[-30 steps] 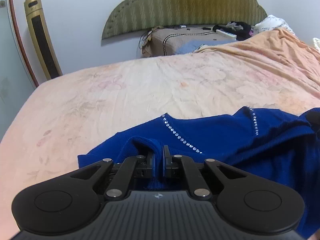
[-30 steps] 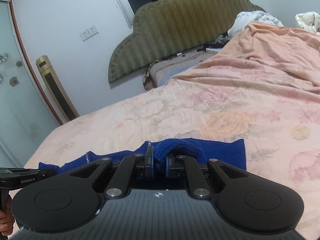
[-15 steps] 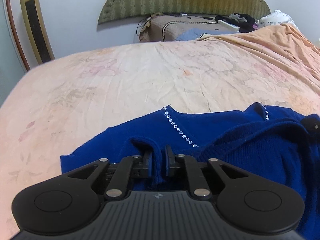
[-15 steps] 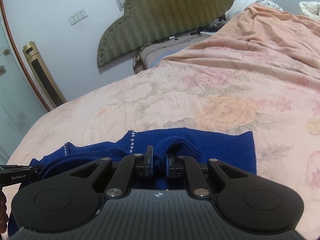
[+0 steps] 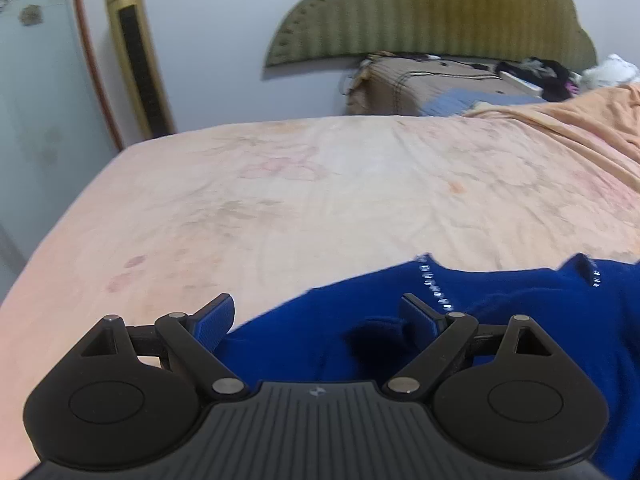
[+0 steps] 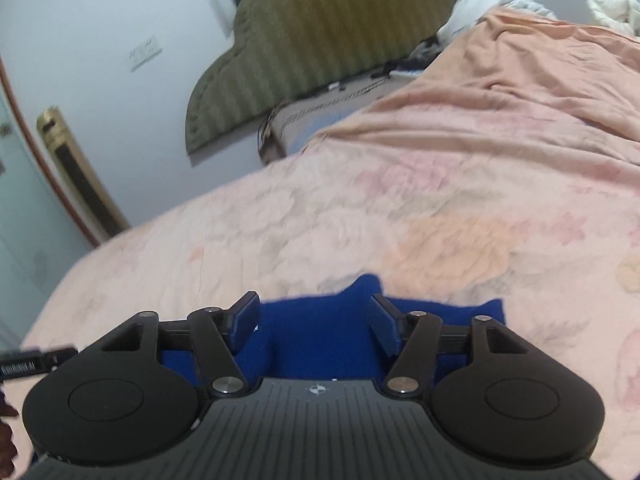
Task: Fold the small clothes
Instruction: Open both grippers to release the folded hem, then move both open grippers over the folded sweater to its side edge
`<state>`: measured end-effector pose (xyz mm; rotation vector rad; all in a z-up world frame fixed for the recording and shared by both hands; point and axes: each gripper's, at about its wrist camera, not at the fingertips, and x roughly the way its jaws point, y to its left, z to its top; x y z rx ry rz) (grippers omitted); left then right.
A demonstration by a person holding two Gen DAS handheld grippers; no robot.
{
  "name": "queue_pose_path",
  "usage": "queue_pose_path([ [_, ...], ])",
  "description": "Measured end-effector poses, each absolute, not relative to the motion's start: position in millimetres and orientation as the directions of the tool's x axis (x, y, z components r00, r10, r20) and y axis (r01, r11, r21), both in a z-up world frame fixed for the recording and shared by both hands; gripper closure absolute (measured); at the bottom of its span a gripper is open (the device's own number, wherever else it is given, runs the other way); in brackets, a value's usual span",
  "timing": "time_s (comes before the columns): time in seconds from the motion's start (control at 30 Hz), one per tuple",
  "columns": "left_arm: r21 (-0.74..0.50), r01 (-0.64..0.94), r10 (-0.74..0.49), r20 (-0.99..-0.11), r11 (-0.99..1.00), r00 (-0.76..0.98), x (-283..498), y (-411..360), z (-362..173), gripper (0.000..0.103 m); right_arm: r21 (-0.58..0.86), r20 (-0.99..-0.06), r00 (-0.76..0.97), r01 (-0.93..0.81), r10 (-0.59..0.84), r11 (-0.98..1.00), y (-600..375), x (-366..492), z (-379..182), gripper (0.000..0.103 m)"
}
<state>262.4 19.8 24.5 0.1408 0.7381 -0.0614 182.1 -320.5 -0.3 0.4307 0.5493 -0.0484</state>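
Note:
A small royal-blue knit top [image 5: 500, 320] with rhinestone trim [image 5: 434, 286] lies on the pink floral bed sheet [image 5: 320, 184]. My left gripper [image 5: 320, 316] hovers over its left part, jaws opening wide, with a raised fold of the cloth between the pads but not pressed. In the right wrist view the same blue top [image 6: 316, 332] lies under my right gripper [image 6: 314, 316], whose jaws are also opening; a peak of fabric stands free between the pads. The top's far right corner [image 6: 488, 308] lies flat on the sheet.
A green padded headboard [image 5: 432, 16] and a cluttered bedside stand [image 5: 432, 84] are at the far end. An orange blanket [image 6: 520, 80] is bunched at the right. A gold tower unit [image 5: 136, 52] stands by the wall. The other gripper's body [image 6: 28, 360] shows at the right view's left edge.
Both grippers, which pinched folds of the blue top, have spread their jaws and let the cloth go. Both hands shifted across the bed, and the top now sits lower in view.

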Motion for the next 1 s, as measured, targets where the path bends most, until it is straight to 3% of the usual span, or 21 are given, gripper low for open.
queue_pose_path([
  [0.2,0.203,0.162,0.015,-0.664,0.966,0.748,261,5,14,0.013,0.330,-0.595,0.777,0.003,0.205,0.944,-291,194,-12,0.039],
  [0.3,0.368,0.130,0.150,-0.641,0.921,0.752,268,-6,1,0.013,0.201,-0.656,0.750,0.069,0.082,0.977,-280,203,-21,0.040],
  [0.37,0.406,0.073,0.210,-0.609,0.911,0.765,268,1,2,0.013,0.140,-0.645,0.764,0.112,0.005,0.984,-277,199,-17,0.038],
  [0.57,0.186,-0.043,0.152,-0.622,0.982,0.768,271,46,32,0.013,0.121,-0.597,0.796,-0.036,0.101,0.992,-254,184,-4,0.037],
  [0.7,0.066,0.060,-0.004,-0.636,0.996,0.772,259,50,37,0.013,0.181,-0.627,0.755,-0.100,0.193,0.978,-241,193,-10,0.037],
  [0.87,0.171,0.271,-0.097,-0.653,0.947,0.751,245,10,22,0.013,0.153,-0.655,0.728,-0.136,0.204,0.979,-219,193,-20,0.034],
  [1.0,0.403,0.206,0.101,-0.620,0.892,0.778,257,-14,-3,0.013,0.112,-0.658,0.737,-0.106,0.154,0.988,-212,196,-22,0.032],
])
